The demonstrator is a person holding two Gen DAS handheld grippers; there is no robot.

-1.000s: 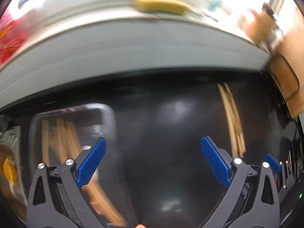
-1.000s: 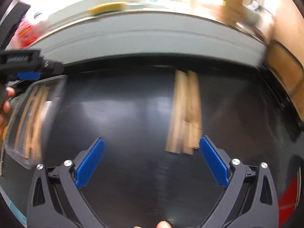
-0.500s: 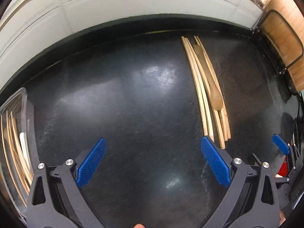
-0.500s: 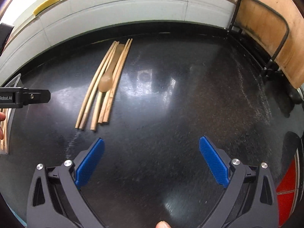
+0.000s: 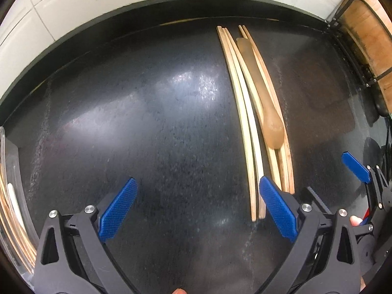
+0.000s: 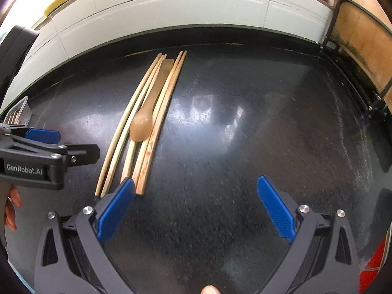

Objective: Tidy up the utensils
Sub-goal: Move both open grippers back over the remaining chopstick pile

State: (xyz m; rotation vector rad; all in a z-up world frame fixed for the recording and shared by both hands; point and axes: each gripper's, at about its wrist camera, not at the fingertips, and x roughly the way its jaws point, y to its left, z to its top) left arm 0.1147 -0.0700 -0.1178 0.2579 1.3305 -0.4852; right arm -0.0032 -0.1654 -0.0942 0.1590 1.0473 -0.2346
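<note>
Several wooden chopsticks (image 5: 247,122) lie side by side on the black counter, with a tan spoon (image 5: 270,120) resting on top of them. They also show in the right wrist view as chopsticks (image 6: 147,132) and spoon (image 6: 143,122). My left gripper (image 5: 198,208) is open and empty, its right fingertip just beside the near ends of the chopsticks. My right gripper (image 6: 196,205) is open and empty, its left fingertip at the near ends of the chopsticks.
A clear container (image 5: 9,210) holding more chopsticks sits at the far left edge. A white tiled wall (image 6: 171,7) runs behind the counter. A black wire rack with a wooden board (image 6: 357,36) stands at the right.
Both grippers have moved closer to the chopsticks. In the right wrist view the bundle has shifted right and nearer, now at the left fingertip. Both stay open.
</note>
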